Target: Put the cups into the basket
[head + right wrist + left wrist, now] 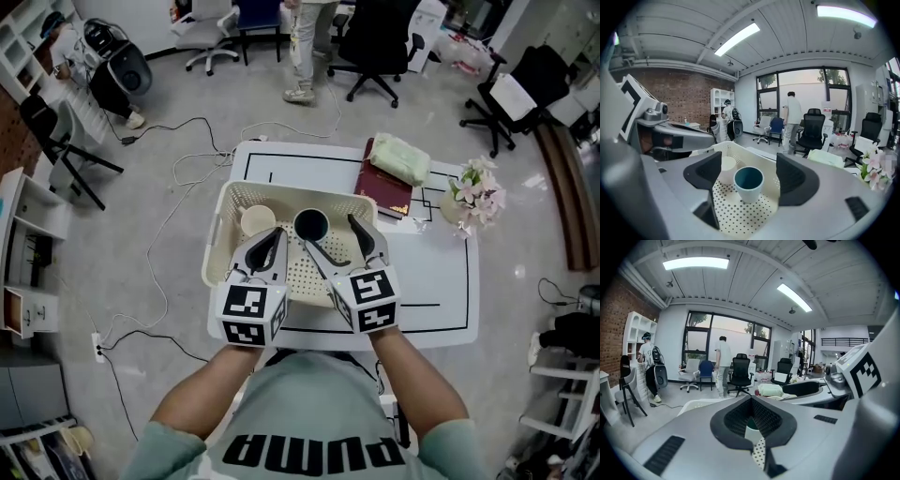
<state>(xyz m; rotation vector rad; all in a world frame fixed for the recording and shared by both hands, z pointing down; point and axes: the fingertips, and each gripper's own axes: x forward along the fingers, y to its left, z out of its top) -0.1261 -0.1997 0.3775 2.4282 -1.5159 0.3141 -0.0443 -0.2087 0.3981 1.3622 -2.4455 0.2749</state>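
Note:
A cream perforated basket (223,208) stands on the white table, holding two upright cups. The cream cup (256,221) is at its far left and the dark teal cup (311,225) beside it, near the middle. My left gripper (268,246) hovers over the basket just in front of the cream cup, jaws together with nothing held. My right gripper (334,236) stands open to the right of the teal cup. In the right gripper view the teal cup (748,183) stands free ahead between the open jaws of the right gripper (750,172), apart from both, with the cream cup (725,168) behind it.
A red book (382,187) with a folded green cloth (401,157) lies at the table's far side. A vase of pink flowers (476,195) stands at the right edge. The white table (441,281) has black lines. Office chairs (375,47) and a standing person (305,47) are beyond.

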